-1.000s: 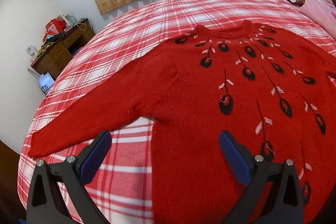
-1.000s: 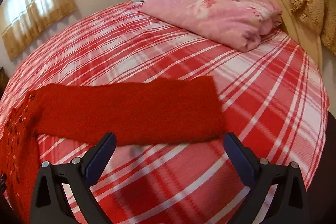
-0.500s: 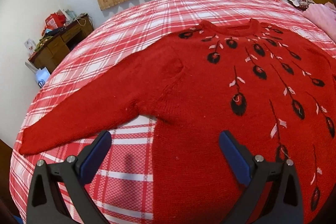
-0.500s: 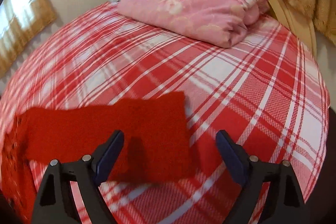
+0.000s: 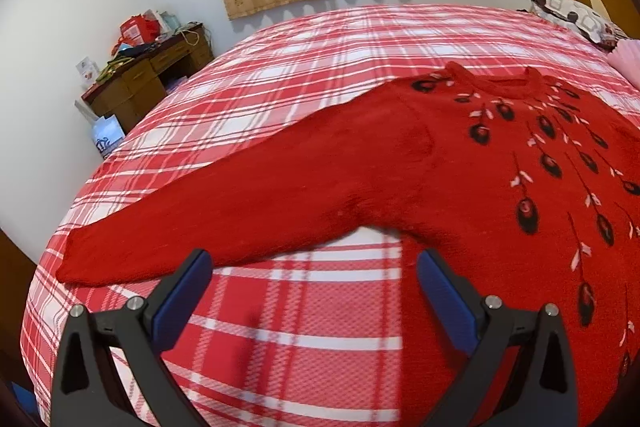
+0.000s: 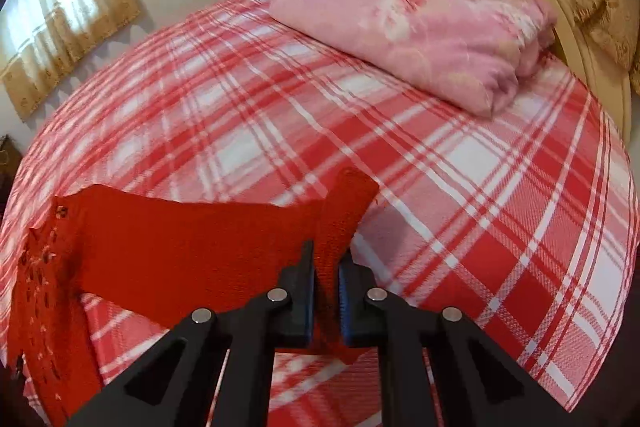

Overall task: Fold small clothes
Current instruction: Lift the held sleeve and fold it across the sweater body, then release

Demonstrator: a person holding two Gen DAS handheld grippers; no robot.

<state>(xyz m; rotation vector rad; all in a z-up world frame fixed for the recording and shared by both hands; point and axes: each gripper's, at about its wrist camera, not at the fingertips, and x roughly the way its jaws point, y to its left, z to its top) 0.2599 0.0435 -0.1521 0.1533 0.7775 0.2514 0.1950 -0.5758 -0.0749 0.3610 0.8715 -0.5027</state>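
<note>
Having just closed from wide open, right gripper (image 6: 326, 273) now pinches the red sweater (image 5: 460, 179) sleeve end, lifting it. Left gripper (image 5: 314, 281) gapes empty over the plaid bedspread (image 5: 320, 67), nearer the other sleeve. Pink quilt (image 6: 420, 11) sits beyond.

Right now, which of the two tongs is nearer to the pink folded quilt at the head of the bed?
Right. The right tongs, just closed on the red sweater's sleeve, face the quilt across bare plaid. The left tongs hover open by the other sleeve, farther off.

A red sweater (image 5: 460, 179) with black-and-white motifs lies on a red-and-white plaid bedspread (image 5: 304, 67).
</note>
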